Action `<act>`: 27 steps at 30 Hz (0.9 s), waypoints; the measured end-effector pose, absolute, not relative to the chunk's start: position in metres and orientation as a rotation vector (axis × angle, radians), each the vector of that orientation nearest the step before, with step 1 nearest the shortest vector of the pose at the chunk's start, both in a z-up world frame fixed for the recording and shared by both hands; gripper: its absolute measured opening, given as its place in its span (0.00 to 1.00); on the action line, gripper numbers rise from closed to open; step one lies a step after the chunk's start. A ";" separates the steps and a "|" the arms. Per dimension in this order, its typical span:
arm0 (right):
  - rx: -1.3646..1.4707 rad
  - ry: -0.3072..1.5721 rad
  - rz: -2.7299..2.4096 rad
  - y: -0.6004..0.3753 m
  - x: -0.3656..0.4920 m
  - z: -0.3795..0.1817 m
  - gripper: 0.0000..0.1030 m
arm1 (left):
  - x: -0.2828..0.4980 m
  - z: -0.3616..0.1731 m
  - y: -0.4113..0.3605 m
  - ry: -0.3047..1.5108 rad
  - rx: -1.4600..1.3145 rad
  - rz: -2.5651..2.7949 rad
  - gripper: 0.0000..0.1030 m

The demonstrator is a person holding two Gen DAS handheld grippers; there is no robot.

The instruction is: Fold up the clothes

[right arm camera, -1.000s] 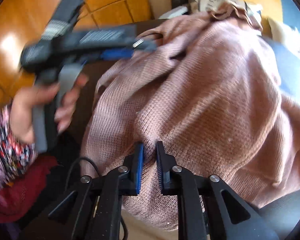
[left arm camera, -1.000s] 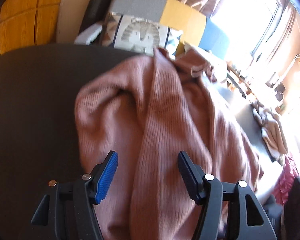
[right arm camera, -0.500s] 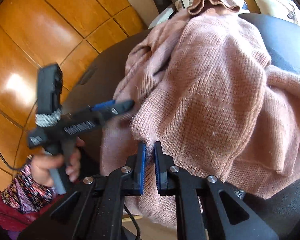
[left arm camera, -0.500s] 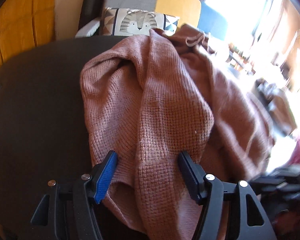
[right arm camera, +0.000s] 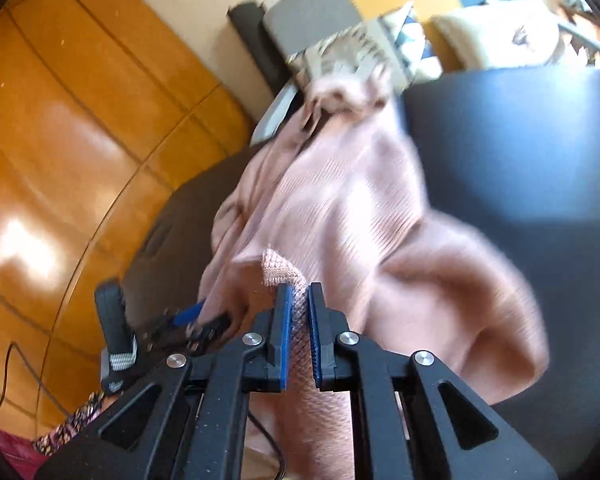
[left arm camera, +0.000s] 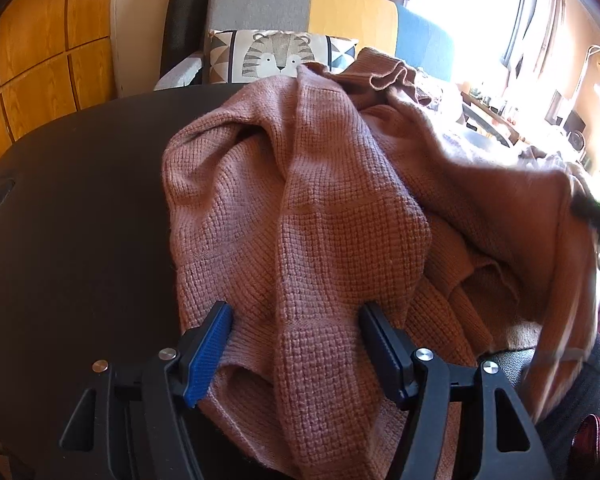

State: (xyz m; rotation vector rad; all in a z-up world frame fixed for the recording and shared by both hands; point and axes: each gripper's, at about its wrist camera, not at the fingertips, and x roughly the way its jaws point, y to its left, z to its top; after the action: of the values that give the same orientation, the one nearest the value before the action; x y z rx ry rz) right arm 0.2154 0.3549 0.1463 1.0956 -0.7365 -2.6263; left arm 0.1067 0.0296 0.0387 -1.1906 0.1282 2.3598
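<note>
My right view is blurry, so much of the pink sweater [right arm camera: 340, 216] looks smeared there. My right gripper [right arm camera: 299, 336] has its jaws pressed nearly together, pinching a knit edge of the sweater and holding it up off the dark counter [right arm camera: 540, 152]. The part below those jaws runs out of the bottom of the picture, so I cannot see where it ends.

My left gripper [left arm camera: 296, 350] has its jaws spread wide, with a thick fold of the sweater [left arm camera: 300, 208] lying between them. Both pads sit right at the cloth. I cannot tell if they squeeze it. The sweater lies in a heap on the counter [left arm camera: 80, 200], and its right side is blurred and cut off by the edge.

I count one sweater, two grippers and one tiger pillow [left arm camera: 278, 58] on the sofa behind. In the right view my left gripper [right arm camera: 188, 320] is small and fuzzy, half hidden by the cloth, above a flowery sleeve [right arm camera: 72, 432].
</note>
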 end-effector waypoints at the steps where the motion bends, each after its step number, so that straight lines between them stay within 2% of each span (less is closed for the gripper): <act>1: 1.079 -0.729 -2.661 0.364 0.215 0.153 0.08 | 0.106 0.039 0.030 0.132 -1.193 2.360 0.66; 4: 1.047 -0.703 -2.768 0.398 0.215 0.172 0.08 | 0.107 0.038 0.031 0.140 -1.198 2.361 0.66; 6: 1.028 -0.706 -2.829 0.420 0.213 0.181 0.00 | 0.107 0.038 0.031 0.142 -1.199 2.362 0.66; 11: 1.010 -0.742 -2.923 0.469 0.203 0.198 0.00 | 0.108 0.037 0.032 0.149 -1.192 2.377 0.67; 15: 1.142 -0.756 -2.743 0.465 0.195 0.186 0.03 | 0.109 0.036 0.033 0.154 -1.186 2.389 0.68; 18: 1.225 -0.663 -2.658 0.435 0.206 0.167 0.20 | 0.109 0.036 0.033 0.156 -1.184 2.391 0.68; 20: 1.280 -0.596 -2.655 0.414 0.216 0.154 0.43 | 0.109 0.036 0.032 0.157 -1.181 2.391 0.68; 22: 1.311 -0.571 -2.682 0.401 0.221 0.149 0.53 | 0.109 0.036 0.032 0.156 -1.180 2.394 0.68; 24: 1.326 -0.580 -2.705 0.391 0.224 0.146 0.57 | 0.109 0.036 0.032 0.154 -1.177 2.398 0.68; 26: 1.331 -0.633 -2.705 0.382 0.222 0.143 0.70 | 0.110 0.036 0.032 0.154 -1.175 2.399 0.68; 27: 1.349 -0.638 -2.702 0.378 0.220 0.142 0.71 | 0.110 0.036 0.032 0.152 -1.176 2.398 0.68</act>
State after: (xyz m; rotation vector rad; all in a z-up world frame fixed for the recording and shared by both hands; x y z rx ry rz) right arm 0.2200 0.3776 0.1416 1.3495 -0.6382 -2.7021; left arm 0.1098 0.0317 0.0362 -1.1757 0.1520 2.3983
